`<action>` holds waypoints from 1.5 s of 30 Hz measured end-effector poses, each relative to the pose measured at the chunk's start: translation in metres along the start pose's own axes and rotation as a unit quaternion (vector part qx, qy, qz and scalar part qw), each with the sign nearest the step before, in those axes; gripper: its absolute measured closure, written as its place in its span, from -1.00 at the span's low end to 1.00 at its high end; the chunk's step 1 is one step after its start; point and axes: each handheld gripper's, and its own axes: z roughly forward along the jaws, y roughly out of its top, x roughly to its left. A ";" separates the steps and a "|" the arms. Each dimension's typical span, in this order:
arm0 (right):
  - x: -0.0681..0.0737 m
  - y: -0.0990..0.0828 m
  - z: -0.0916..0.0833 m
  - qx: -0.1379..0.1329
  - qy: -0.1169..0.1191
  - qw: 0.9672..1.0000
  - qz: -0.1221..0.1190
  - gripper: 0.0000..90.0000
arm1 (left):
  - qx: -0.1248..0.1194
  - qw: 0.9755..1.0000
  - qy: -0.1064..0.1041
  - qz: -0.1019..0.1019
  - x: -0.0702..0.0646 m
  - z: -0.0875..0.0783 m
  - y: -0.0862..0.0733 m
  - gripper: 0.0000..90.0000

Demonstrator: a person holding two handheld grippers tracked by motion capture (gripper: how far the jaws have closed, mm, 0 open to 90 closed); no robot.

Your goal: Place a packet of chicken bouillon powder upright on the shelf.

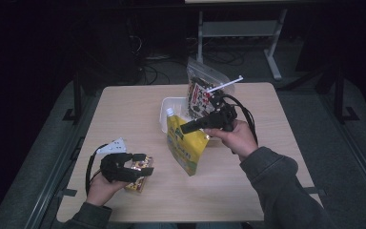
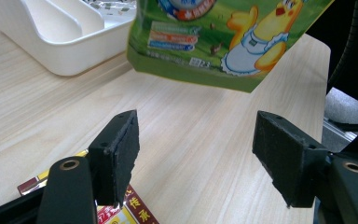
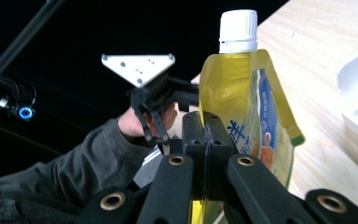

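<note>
A yellow-green spouted pouch (image 1: 187, 149) with a white cap hangs tilted above the middle of the table, and my right gripper (image 1: 184, 128) is shut on its upper edge. In the right gripper view the jaws (image 3: 206, 133) stand pressed together on the pouch (image 3: 244, 93). A small red-and-yellow packet (image 1: 137, 185) lies flat near the front left of the table. Over it my left gripper (image 1: 144, 164) stands open. In the left gripper view the wide jaws (image 2: 196, 154) have nothing between them, the packet (image 2: 131, 212) lies under the left jaw, and the pouch (image 2: 223, 37) hangs ahead.
A white divided bin (image 1: 164, 113) sits at the table's far middle, with a clear zip bag of printed packets (image 1: 201, 90) standing in it. The bin (image 2: 60, 44) lies ahead and to the left in the left gripper view. Bare wood lies between packet and pouch.
</note>
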 end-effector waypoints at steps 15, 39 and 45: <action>0.004 0.024 0.002 -0.058 -0.021 0.998 0.018 0.99 | -0.001 1.000 -0.004 -0.005 0.003 0.000 -0.001 -0.35; -0.025 0.068 0.002 -0.138 -0.095 0.983 0.072 0.99 | -0.011 1.000 -0.005 -0.015 0.010 -0.009 -0.005 -0.38; -0.034 0.075 0.004 -0.149 -0.114 0.979 0.081 0.99 | -0.011 1.000 -0.001 -0.011 0.010 -0.010 -0.004 -0.39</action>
